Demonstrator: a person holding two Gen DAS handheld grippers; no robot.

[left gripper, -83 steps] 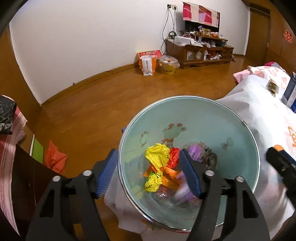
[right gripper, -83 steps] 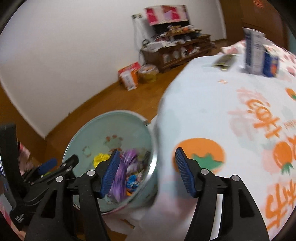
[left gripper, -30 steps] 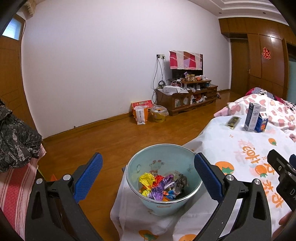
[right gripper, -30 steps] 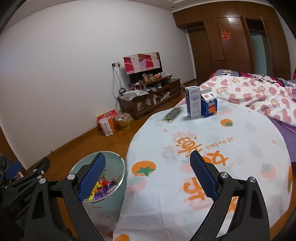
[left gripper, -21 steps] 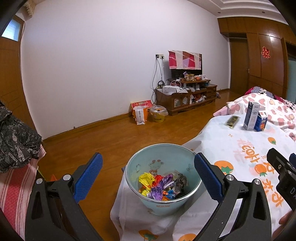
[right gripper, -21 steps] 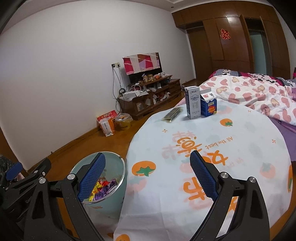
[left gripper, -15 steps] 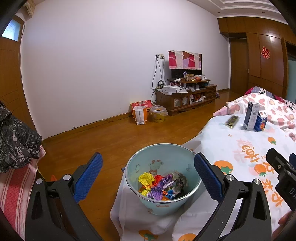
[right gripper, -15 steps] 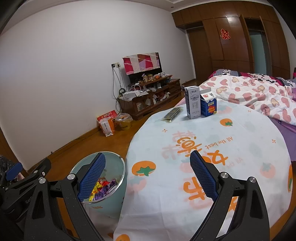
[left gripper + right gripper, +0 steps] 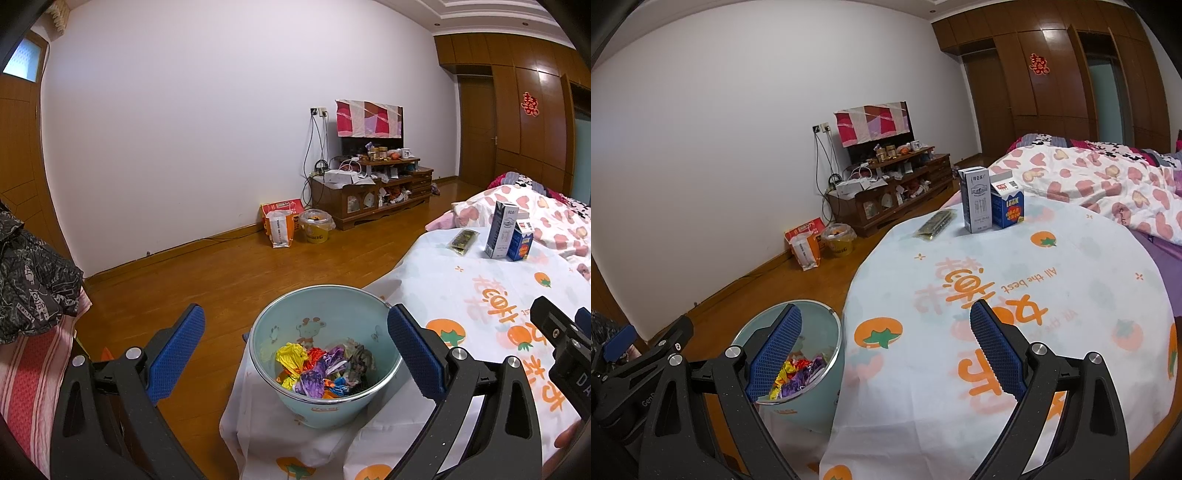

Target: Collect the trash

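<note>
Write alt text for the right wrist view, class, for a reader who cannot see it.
The open right gripper hovers over a round table's tomato-print tablecloth. Two cartons and a dark packet sit at the far edge; a wrapper-filled bin stands lower left.

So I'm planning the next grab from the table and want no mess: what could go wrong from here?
1. The tall carton and the blue carton stand side by side at the table's far edge; closing the open right claw on one could topple the other.
2. The tablecloth drapes against the bin; snagging it could drag the cartons or the flat packet.
</note>
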